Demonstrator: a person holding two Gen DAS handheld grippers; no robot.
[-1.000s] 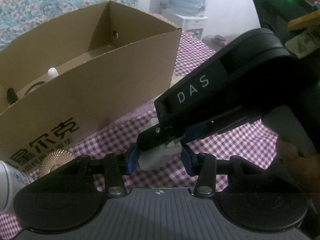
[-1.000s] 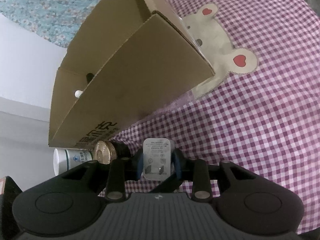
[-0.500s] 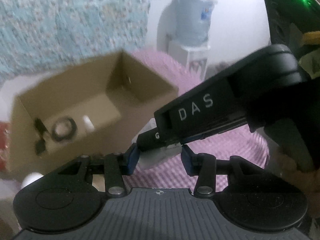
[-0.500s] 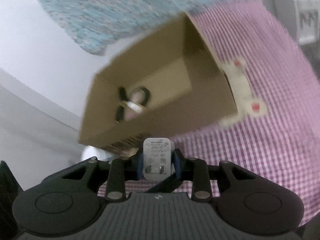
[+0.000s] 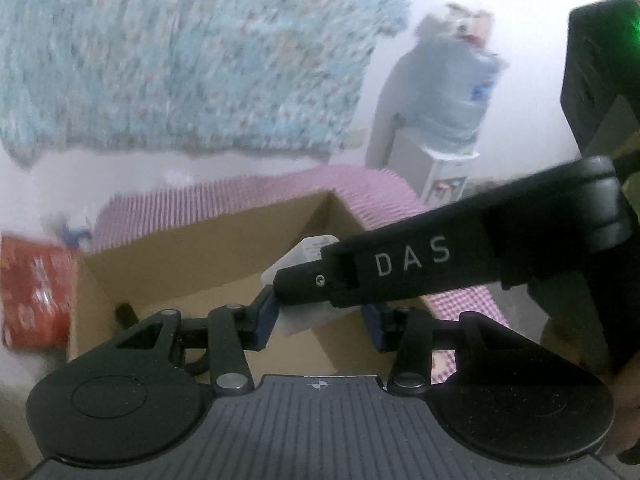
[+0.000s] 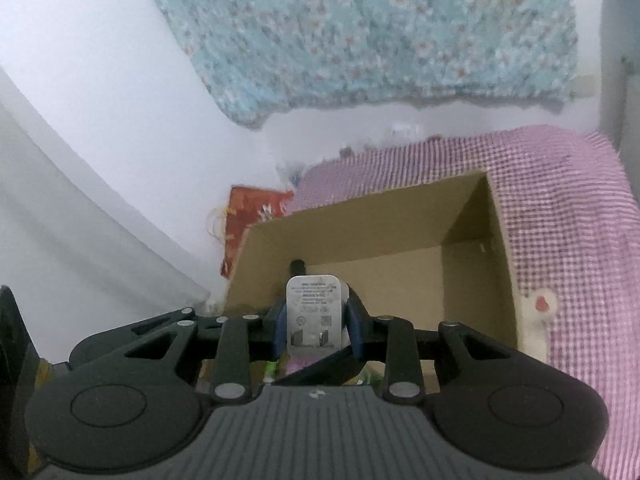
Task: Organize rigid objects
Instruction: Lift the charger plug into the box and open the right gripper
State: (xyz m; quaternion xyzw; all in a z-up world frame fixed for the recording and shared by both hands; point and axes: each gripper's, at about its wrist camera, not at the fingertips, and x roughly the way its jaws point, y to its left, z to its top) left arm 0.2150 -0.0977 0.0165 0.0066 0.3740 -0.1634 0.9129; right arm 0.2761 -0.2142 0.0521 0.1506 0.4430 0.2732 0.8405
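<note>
Both tools pinch one white charger (image 6: pixel 316 312) between their blue pads, above the open cardboard box (image 6: pixel 400 216). The right tool (image 6: pixel 316 322) clamps its flat sides, printed face toward the camera. The left tool (image 5: pixel 320 316) grips it from the other side, with the right tool's black arm (image 5: pixel 440 260) crossing over. The box sits on a pink checked cloth (image 6: pixel 560 184); a small dark item (image 6: pixel 298 266) lies inside.
</note>
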